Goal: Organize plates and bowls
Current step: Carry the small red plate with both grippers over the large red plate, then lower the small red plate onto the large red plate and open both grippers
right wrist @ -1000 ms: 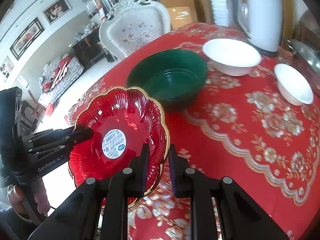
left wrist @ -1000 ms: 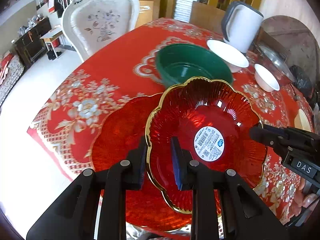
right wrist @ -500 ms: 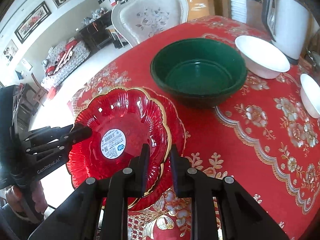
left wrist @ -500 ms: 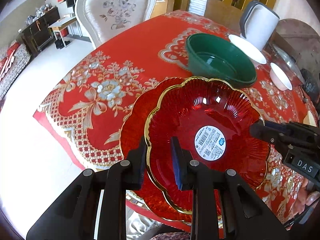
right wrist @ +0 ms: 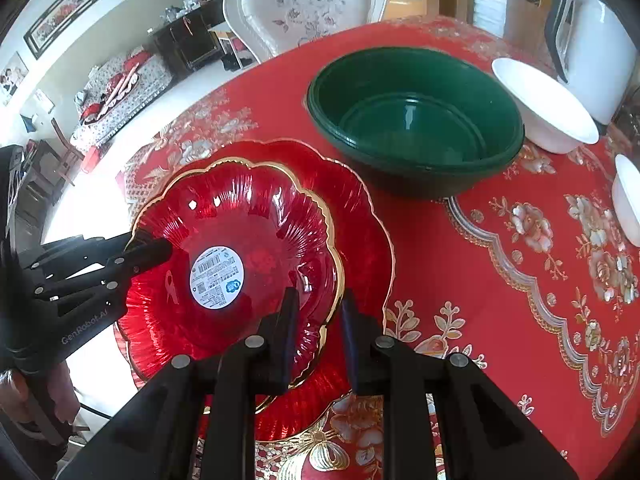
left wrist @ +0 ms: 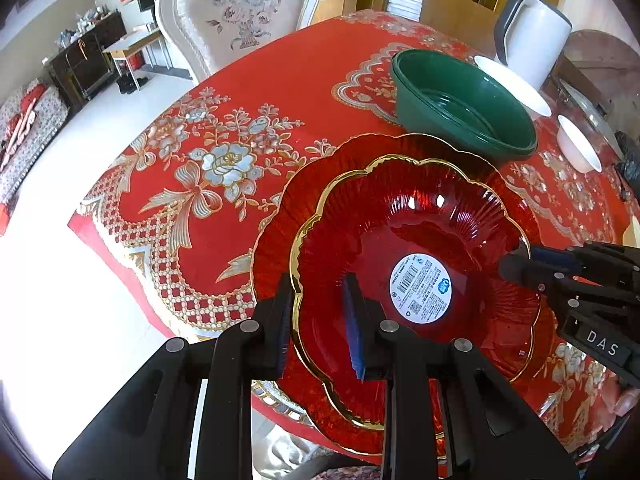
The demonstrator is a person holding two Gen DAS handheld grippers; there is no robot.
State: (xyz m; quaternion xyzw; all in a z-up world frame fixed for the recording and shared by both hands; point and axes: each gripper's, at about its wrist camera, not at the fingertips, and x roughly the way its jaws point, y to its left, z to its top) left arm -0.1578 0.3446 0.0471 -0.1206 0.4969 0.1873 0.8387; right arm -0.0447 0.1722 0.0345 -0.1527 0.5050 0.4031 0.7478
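Note:
A red glass bowl (left wrist: 420,220) (right wrist: 248,216) with a scalloped gold rim and a round white sticker is held from both sides. My left gripper (left wrist: 318,320) is shut on its near-left rim, also seen as the left gripper (right wrist: 152,252). My right gripper (right wrist: 319,320) is shut on the opposite rim, and shows as the right gripper (left wrist: 520,264). The bowl sits low over a larger red scalloped plate (left wrist: 276,216) (right wrist: 360,216) on the red tablecloth. I cannot tell whether bowl and plate touch.
Behind the plate stands a dark green bowl (left wrist: 464,108) (right wrist: 416,120), then a white bowl (left wrist: 516,84) (right wrist: 544,104), a smaller white bowl (left wrist: 578,148) (right wrist: 628,200) and a white jug (left wrist: 532,36) (right wrist: 596,52). A white chair (left wrist: 236,16) stands at the far side. The table edge (left wrist: 132,248) runs close to the plate.
Both grippers have brought the red bowl down and across. It was offset from the larger red plate and now lies nearly centred over it and lower.

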